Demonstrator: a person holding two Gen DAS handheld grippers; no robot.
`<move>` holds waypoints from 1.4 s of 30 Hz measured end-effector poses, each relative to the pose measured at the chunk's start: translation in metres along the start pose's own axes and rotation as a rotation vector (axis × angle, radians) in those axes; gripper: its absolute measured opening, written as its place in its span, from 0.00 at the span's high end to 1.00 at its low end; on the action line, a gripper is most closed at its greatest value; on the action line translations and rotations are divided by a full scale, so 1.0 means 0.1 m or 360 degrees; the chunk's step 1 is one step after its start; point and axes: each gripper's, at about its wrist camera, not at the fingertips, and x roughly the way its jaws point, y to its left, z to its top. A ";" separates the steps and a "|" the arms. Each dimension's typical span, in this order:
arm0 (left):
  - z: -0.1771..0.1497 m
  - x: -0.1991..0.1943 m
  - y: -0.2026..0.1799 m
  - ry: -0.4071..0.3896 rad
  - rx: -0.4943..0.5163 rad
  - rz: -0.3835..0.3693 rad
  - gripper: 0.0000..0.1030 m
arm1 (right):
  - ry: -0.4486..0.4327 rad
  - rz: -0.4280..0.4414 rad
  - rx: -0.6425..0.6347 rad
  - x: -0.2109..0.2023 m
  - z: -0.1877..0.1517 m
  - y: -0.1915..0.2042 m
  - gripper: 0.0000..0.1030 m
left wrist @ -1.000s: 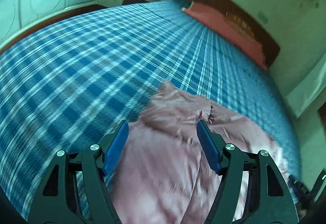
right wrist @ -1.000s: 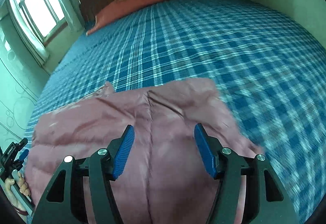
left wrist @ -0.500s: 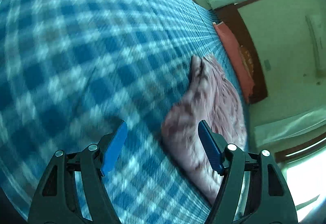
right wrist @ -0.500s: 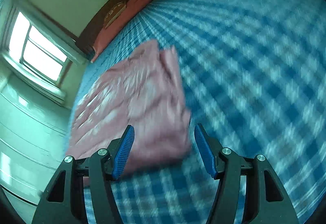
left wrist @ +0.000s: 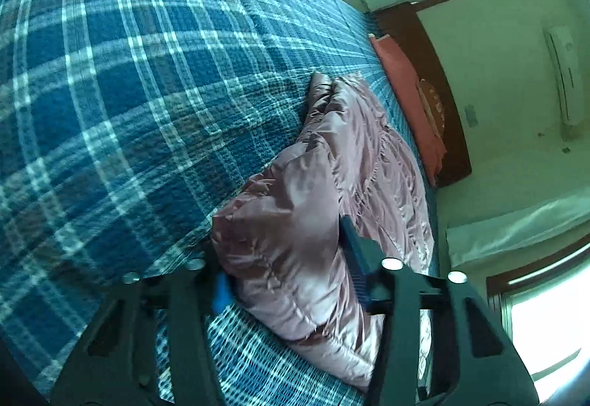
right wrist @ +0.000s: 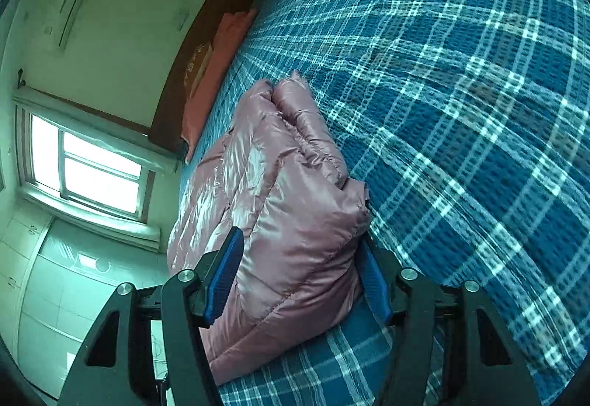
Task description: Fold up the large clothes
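Observation:
A shiny pink quilted jacket (left wrist: 368, 155) lies folded in a long bundle on a blue plaid bedspread (left wrist: 129, 92). In the left wrist view my left gripper (left wrist: 284, 251) has one end of the bundle between its blue pads. Its jaws are closing and both pads press into the padding. The right wrist view shows the jacket (right wrist: 258, 166) from its other end. There my right gripper (right wrist: 300, 240) is closing too, with one pad on top of the thick corner and the other beneath it against the bedspread (right wrist: 461, 92).
A salmon pillow (left wrist: 405, 92) rests against the dark wooden headboard (left wrist: 446, 118) at the head of the bed. A bright window (right wrist: 84, 170) and pale wardrobe doors (right wrist: 55, 277) stand beside the bed. Plaid bedspread stretches wide beyond the jacket.
Both grippers have rolled sideways and dropped from above the jacket to its two ends. The open jaws now hold the padded edges, and the left jaws have narrowed.

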 end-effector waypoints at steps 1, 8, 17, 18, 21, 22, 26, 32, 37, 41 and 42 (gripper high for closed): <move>-0.01 -0.01 0.00 -0.0005 0.0001 0.0006 0.57 | 0.0012 0.0015 0.0013 -0.02 -0.01 -0.01 0.45; -0.16 -0.26 0.17 -0.0030 0.0021 -0.0055 0.45 | 0.0043 0.0030 -0.0001 -0.25 -0.22 -0.11 0.43; -0.20 -0.06 -0.02 -0.0066 0.0039 -0.0077 0.30 | -0.0112 -0.0029 -0.0045 0.08 -0.12 0.13 0.27; -0.19 -0.03 -0.06 -0.0082 0.0057 -0.0066 0.30 | -0.0121 -0.0036 -0.0049 0.10 -0.10 0.16 0.27; -0.16 0.01 -0.12 -0.0090 0.0085 -0.0050 0.30 | -0.0069 -0.0047 0.0016 0.10 -0.12 0.20 0.27; -0.15 0.00 -0.13 -0.0088 0.0077 -0.0062 0.30 | -0.0036 -0.0040 0.0050 0.05 -0.15 0.17 0.27; -0.19 -0.04 -0.09 -0.0065 0.0077 -0.0097 0.30 | 0.0062 0.0018 0.0115 0.04 -0.37 0.12 0.27; -0.14 0.05 -0.13 -0.0095 0.0105 -0.0047 0.30 | -0.0197 0.0006 0.0110 0.18 -0.12 0.18 0.28; 0.00 0.20 -0.13 -0.0057 0.0058 -0.0007 0.68 | -0.0190 0.0014 0.0148 0.22 0.01 0.07 0.62; 0.01 0.15 -0.14 -0.0029 0.0121 -0.0046 0.85 | -0.0106 0.0078 0.0105 0.18 0.01 0.06 0.80; 0.00 0.11 -0.13 -0.0028 0.0133 -0.0047 0.86 | -0.0101 0.0081 0.0087 0.08 -0.04 0.00 0.81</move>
